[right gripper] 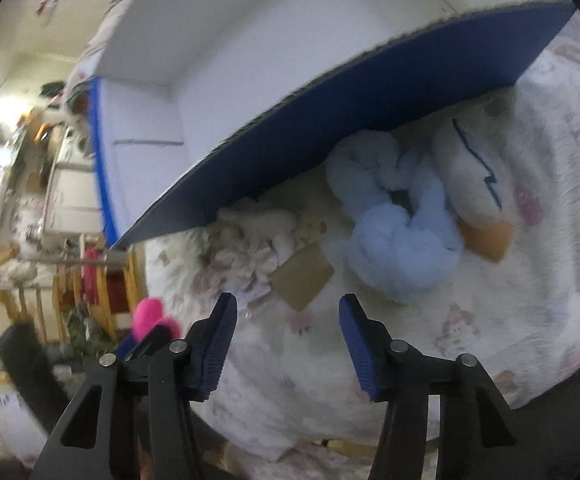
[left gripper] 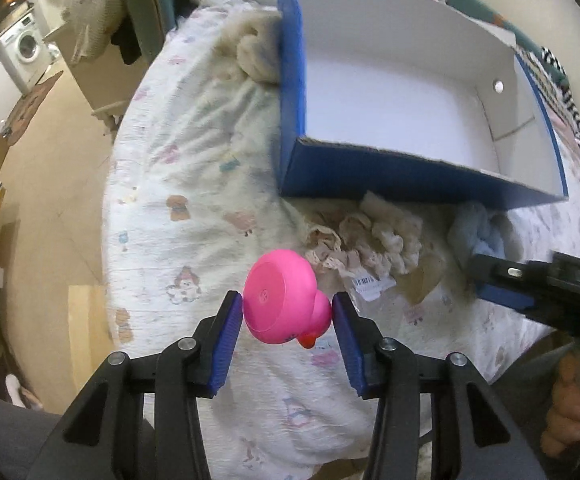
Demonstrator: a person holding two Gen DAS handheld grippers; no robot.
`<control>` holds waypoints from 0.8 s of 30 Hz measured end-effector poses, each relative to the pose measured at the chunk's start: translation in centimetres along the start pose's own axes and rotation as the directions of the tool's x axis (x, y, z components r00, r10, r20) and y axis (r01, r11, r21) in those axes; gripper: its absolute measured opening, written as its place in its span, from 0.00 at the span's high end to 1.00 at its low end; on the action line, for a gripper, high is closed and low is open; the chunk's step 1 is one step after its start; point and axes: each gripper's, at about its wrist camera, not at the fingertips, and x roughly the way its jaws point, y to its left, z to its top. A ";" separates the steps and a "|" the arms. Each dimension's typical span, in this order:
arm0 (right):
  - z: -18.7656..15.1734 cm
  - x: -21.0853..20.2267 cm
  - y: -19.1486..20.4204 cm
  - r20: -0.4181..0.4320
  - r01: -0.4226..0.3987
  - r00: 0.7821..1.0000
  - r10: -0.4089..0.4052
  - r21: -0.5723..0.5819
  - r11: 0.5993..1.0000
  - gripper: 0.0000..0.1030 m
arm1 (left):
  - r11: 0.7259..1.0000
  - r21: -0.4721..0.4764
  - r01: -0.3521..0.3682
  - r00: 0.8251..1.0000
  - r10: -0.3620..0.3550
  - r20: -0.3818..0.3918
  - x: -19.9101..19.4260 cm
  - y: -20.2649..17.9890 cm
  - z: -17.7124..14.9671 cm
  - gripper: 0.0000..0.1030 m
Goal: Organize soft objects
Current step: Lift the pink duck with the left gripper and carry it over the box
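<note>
I see the bed [left gripper: 193, 184] carrying the box [left gripper: 390, 92], which stands empty near its far edge. The blue plush [right gripper: 402, 220] lies against the box's near wall, just ahead of my right gripper [right gripper: 287, 340], whose jaws stand open on nothing. My left gripper [left gripper: 287, 332] has its jaws pinching the duck [left gripper: 285, 300] above the bed's left edge. Risk: the duck is held by its rounded sides; it may squirt free and fall off the bed.
</note>
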 end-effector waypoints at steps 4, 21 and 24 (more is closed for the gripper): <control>0.8 2.3 -0.1 0.000 0.057 0.998 -0.057 0.072 0.996 0.50 | 1.000 -0.024 0.018 1.000 -0.018 0.004 0.5 1.2 1.1 0.59; -0.3 1.6 1.6 0.105 0.081 0.991 -0.081 0.006 0.997 0.88 | 0.999 -0.032 0.013 0.999 -0.012 0.032 0.3 0.8 1.5 0.59; -1.0 0.3 1.6 0.126 0.072 0.990 -0.068 -0.025 0.997 0.88 | 1.000 -0.023 0.006 0.999 -0.005 0.036 0.3 0.4 1.4 0.59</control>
